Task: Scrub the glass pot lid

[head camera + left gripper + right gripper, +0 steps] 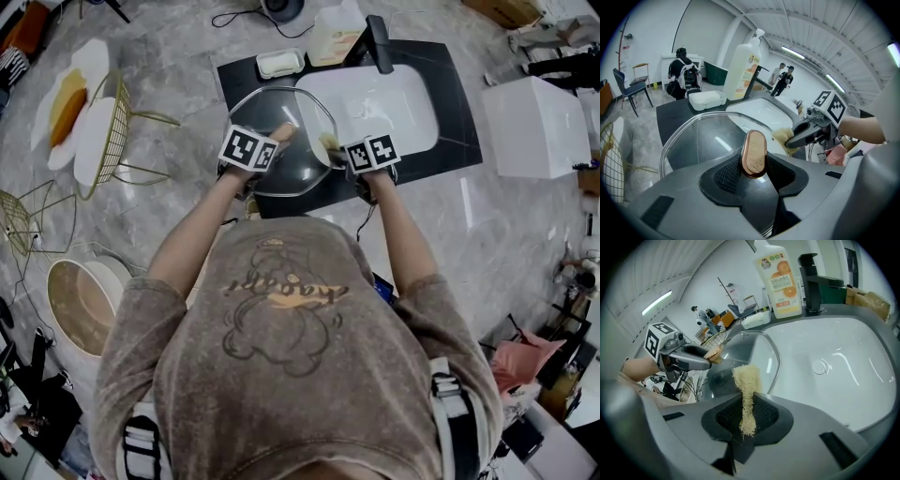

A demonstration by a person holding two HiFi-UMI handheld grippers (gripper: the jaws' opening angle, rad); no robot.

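While I watch the feeds, the lid (292, 164) reads as a round clear glass dome with a metal rim and an oval wood-faced knob (754, 153) edged in copper. It hangs in the air over the dark counter (450, 141) at the left edge of the white sink (398, 117). The left gripper (274, 141) has its jaws partway apart and clamped on the knob, one pad on each side. The right gripper (336, 150) has its jaws pinched almost together on a pale fibrous pad (746, 380), whose free end sticks out at the lid's right rim; I cannot tell whether it presses the glass. Only the head view shows the lid's whole outline between both grippers. The left gripper view alone shows the knob's face and the glass spreading away to the left. The right gripper view alone shows the rim curving upright beside the basin, with the soap bottle (780, 280) and black tap (813, 282) behind. The lid is tilted steeply, its knob side turned toward me and the left gripper. The knob's long axis runs up along the gap between the left jaws.
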